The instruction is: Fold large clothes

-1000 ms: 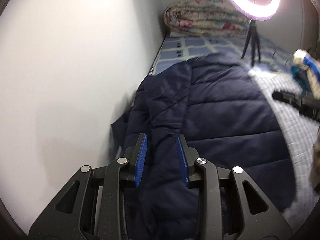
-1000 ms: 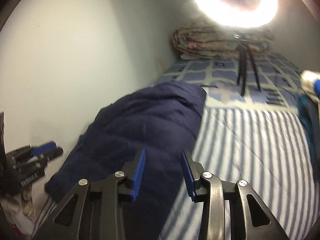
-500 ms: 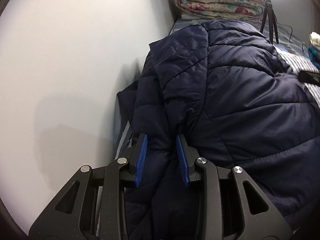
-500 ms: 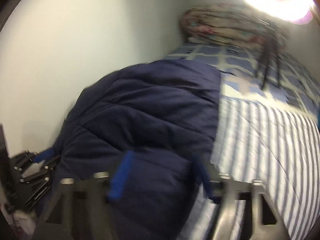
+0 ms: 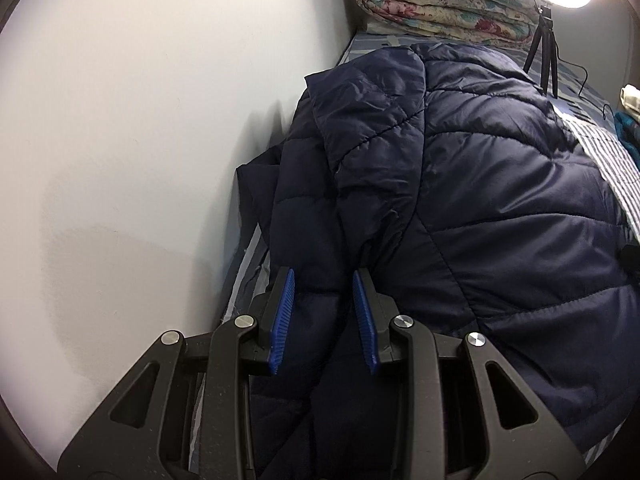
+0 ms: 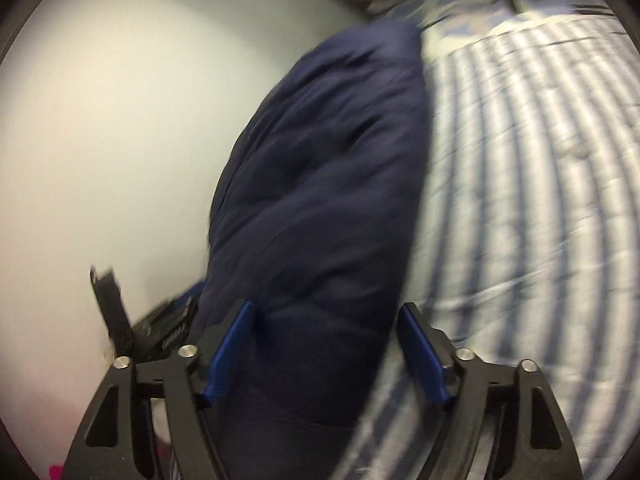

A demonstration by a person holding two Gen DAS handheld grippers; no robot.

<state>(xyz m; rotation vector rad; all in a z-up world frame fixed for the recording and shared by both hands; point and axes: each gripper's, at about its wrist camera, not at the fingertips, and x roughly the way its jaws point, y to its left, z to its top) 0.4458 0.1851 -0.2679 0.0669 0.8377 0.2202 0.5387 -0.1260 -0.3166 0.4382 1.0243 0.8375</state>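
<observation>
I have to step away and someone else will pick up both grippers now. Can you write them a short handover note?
Left gripper: shut on a bunched fold of the navy puffer jacket, at its wall-side edge.
Right gripper: jaws wide and closing, the jacket's other edge between them; the pads do not look pressed on it yet. That view is blurred.
Where things are: the jacket lies lengthwise on the striped bed cover, along the wall, with a sleeve laid over its body.
Done: it looks partly folded.
Left: probably get the right grip, then make the next fold and flatten it.
</observation>
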